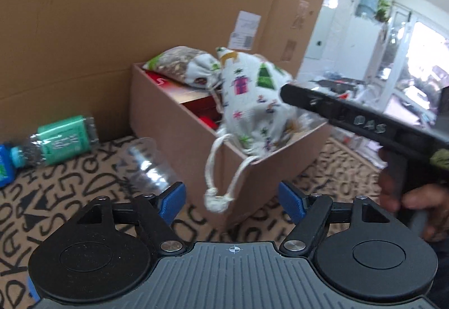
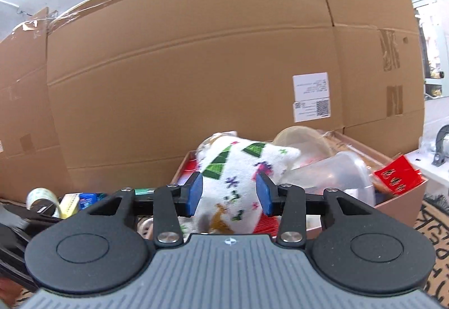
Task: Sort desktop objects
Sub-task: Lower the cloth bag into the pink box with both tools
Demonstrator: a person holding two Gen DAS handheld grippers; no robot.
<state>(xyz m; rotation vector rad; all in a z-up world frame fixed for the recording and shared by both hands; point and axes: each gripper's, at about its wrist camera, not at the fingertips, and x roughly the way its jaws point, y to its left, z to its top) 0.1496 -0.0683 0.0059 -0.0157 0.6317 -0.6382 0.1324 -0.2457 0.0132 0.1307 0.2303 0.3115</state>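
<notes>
Drawstring pouch (image 2: 233,185), white cloth printed with green trees and small gifts, sits between the blue pads of the right hand-held gripper (image 2: 229,194). The pads stand at a middling gap with the fabric bulging between them; the left pad touches the cloth, but whether the right pad presses cannot be told for sure, so the grip reads as loose at best. In the left wrist view the same pouch (image 1: 252,95) hangs at the tip of that gripper's black body, over the near corner of the small cardboard box (image 1: 174,123), its white cords (image 1: 216,177) dangling down the box's outer wall.

Left hand-held gripper (image 1: 231,198) stands wide with nothing between its pads, low over the patterned surface (image 1: 84,196).

Handling judgement: the pouch looks soft, light and shapeless. It will sag and fold around the pads rather than resist them. Best hold is on the bunched body or the gathered neck, not the cords, which would likely slide. It is not fragile, so a firm squeeze is safe.

Outward: a second printed pouch (image 1: 179,64) lies in the box on something red. A clear plastic cup (image 1: 148,166) lies on its side just ahead of the left pads; a bottle with a green label (image 1: 59,140) lies farther left. A clear lidded container (image 2: 336,177) shows in the box from the right view. A large cardboard carton (image 2: 196,70) backs everything.
</notes>
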